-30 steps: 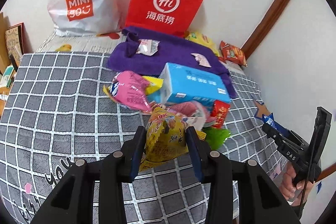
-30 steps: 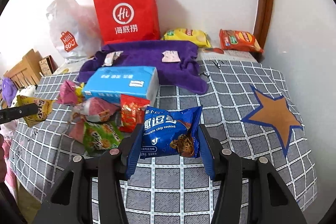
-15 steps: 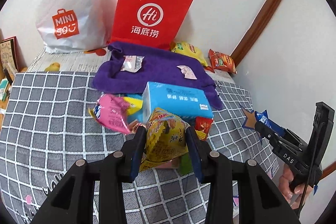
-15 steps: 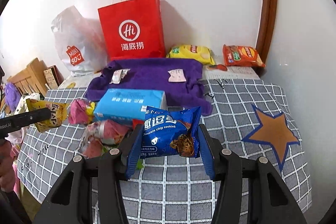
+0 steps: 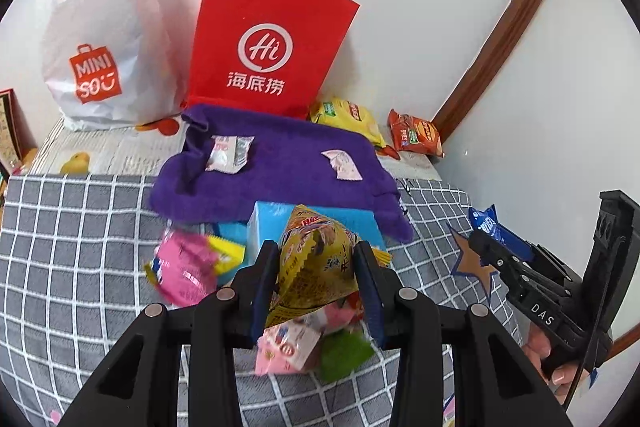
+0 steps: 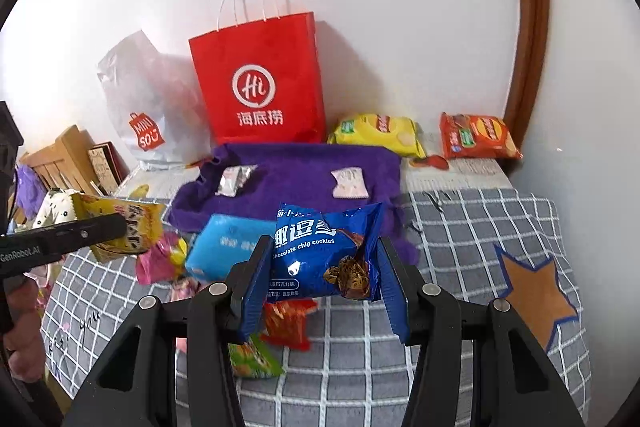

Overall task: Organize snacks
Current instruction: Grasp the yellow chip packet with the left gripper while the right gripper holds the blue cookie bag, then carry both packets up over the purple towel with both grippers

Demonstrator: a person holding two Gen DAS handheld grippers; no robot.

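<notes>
My left gripper (image 5: 316,267) is shut on a yellow snack packet (image 5: 314,263), held above the pile of snacks. My right gripper (image 6: 322,259) is shut on a blue chocolate chip cookie packet (image 6: 324,255), also lifted off the bed. In the right wrist view the yellow snack packet (image 6: 120,227) and the left gripper show at the far left. The blue cookie packet (image 5: 490,227) shows at the right of the left wrist view. Below lie a blue tissue box (image 6: 224,247), a pink packet (image 5: 184,267), a red packet (image 6: 286,323) and a green packet (image 6: 250,359).
A purple towel (image 5: 280,167) carries two small sachets. Behind it stand a red paper bag (image 5: 268,47) and a white plastic bag (image 5: 100,39) against the wall. A yellow packet (image 6: 376,131) and an orange packet (image 6: 476,137) lie by the wall. The grey checked cover (image 6: 460,227) has a star patch.
Both grippers have risen and drawn back with their packets, so the pile, the towel and the bags now sit lower and farther off in both views.
</notes>
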